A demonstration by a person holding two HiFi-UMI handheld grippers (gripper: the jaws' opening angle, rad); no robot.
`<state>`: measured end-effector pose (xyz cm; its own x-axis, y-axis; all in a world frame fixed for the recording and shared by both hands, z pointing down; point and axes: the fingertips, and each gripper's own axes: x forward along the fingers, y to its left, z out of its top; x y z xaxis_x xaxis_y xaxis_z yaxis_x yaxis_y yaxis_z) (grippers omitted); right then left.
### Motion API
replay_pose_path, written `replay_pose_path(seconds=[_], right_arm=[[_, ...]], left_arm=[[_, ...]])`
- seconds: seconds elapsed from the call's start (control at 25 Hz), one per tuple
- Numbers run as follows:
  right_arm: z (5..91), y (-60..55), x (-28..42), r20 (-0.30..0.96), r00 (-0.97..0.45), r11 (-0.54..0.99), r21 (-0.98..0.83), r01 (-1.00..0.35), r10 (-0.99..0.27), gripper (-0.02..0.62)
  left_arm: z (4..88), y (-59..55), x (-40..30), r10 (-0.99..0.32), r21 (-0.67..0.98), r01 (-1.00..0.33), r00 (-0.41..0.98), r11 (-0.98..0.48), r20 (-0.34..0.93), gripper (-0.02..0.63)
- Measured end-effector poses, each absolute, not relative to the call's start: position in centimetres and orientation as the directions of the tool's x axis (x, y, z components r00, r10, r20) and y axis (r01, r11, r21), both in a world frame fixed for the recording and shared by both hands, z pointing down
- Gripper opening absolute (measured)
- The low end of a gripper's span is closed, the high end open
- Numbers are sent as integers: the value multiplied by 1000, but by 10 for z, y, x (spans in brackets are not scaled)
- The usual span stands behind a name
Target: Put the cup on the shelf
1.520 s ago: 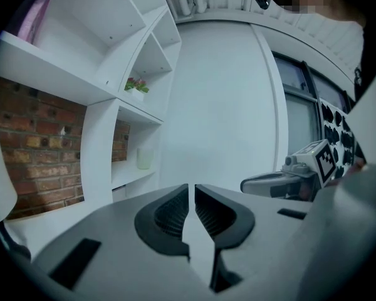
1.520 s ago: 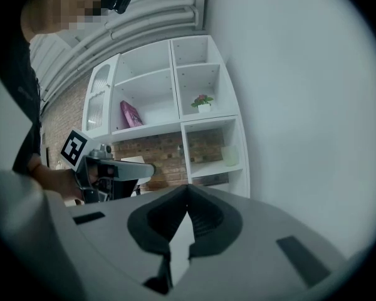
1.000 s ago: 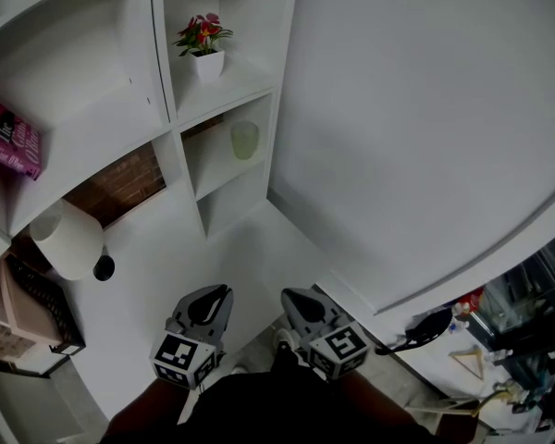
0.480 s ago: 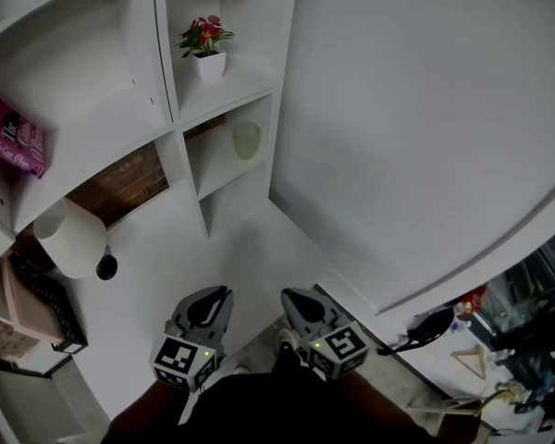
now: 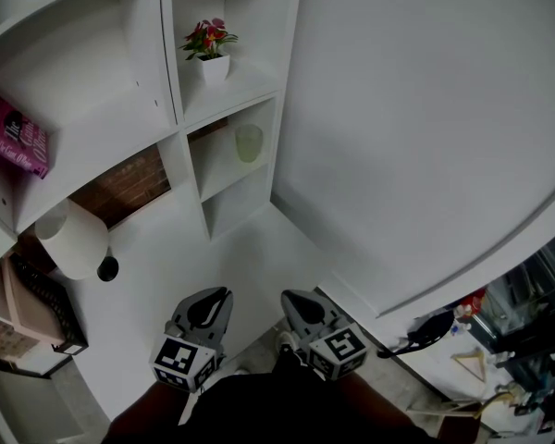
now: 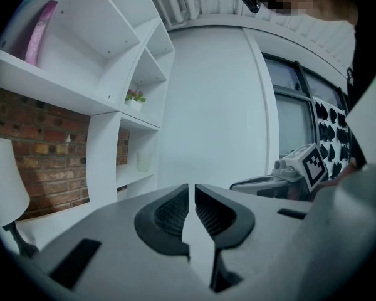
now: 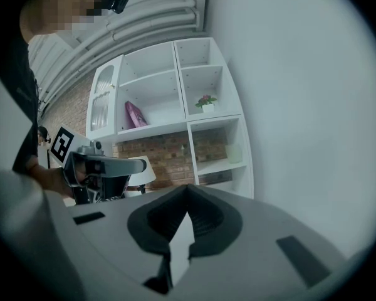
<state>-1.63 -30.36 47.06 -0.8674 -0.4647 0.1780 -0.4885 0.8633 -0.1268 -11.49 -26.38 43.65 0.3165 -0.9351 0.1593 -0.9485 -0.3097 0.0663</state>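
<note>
Nearest, at the bottom edge of the head view: the left claw (image 5: 219, 293) and the right claw (image 5: 292, 296), side by side, near each other but not touching, both pointing towards the shelf (image 5: 180, 160). Left claw: jaws closed, ribbed pads drawn together with only a sliver of light between them, nothing in its grip. Right claw: jaws closed, tips meeting, nothing in its grip. Each claw shows in the other's gripper view, marker cube at its rear.

Beyond the claws: a white desk (image 5: 217, 266) running up to the foot of the shelf. A white lamp (image 5: 72, 240) stands on it at the left, in front of a brick wall (image 5: 120, 188).

Shelf: white, with open compartments, set against a white wall (image 5: 425, 109) on its right. Right column, from the top: a potted plant (image 5: 210, 49) with red flowers in a white pot, and in the compartment directly below it, the cup (image 5: 249, 142). The cup is pale green, upright, standing on the board of its compartment, alone there, and clear of the side panels so far as can be seen. It is well apart from both claws. Left column: a pink book (image 5: 14, 141) leaning in a wide compartment above the brick opening
</note>
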Motion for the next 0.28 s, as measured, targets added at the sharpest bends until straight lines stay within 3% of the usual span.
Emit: replay_pose_path(seconds=[0.28], right_arm=[[468, -309, -20, 173, -866, 863, -113, -491, -470, 3]], left_arm=[[434, -266, -118, -937, 96, -951, 307, -294, 168, 33]])
